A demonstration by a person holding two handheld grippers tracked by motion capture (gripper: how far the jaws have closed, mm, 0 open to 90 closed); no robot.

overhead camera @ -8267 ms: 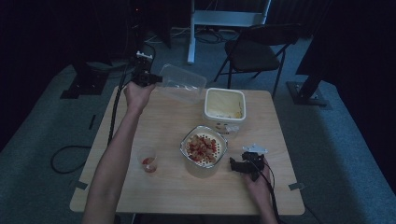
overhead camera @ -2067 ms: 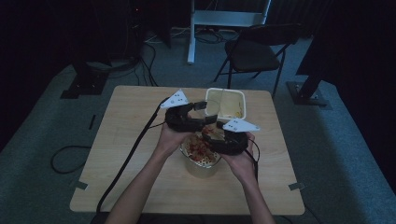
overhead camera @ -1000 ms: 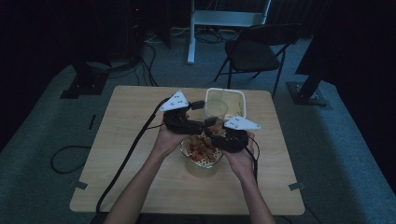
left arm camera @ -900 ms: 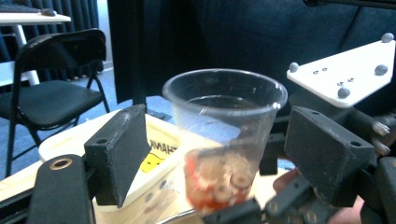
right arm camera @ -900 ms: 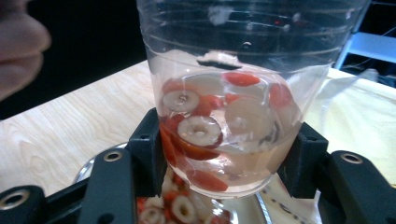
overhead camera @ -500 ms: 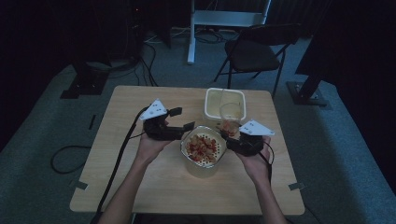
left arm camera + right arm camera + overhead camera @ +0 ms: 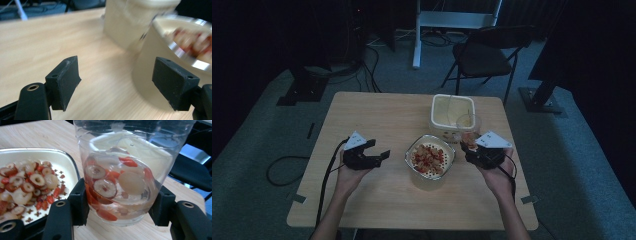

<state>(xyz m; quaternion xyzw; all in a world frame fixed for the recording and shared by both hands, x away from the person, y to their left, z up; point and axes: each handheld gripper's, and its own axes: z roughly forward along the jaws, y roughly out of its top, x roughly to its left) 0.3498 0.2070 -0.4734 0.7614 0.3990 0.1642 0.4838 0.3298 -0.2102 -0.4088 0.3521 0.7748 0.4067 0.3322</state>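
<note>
Since the clear plastic cup (image 7: 120, 170) is thin, light and easily crushed, the right gripper (image 7: 120, 207) clamps it low, standing on the counter (image 7: 37, 135) beside the bowl (image 7: 67, 162); the left gripper (image 7: 122, 82) gapes empty.

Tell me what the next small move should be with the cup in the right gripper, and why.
Probably set the clear cup down upright on the bare table, then release. The right gripper is shut on the cup, which already holds sliced red dates and other pieces from the strainer bowl beside it. The left gripper hangs open, holding nothing, beside the bowl.
</note>
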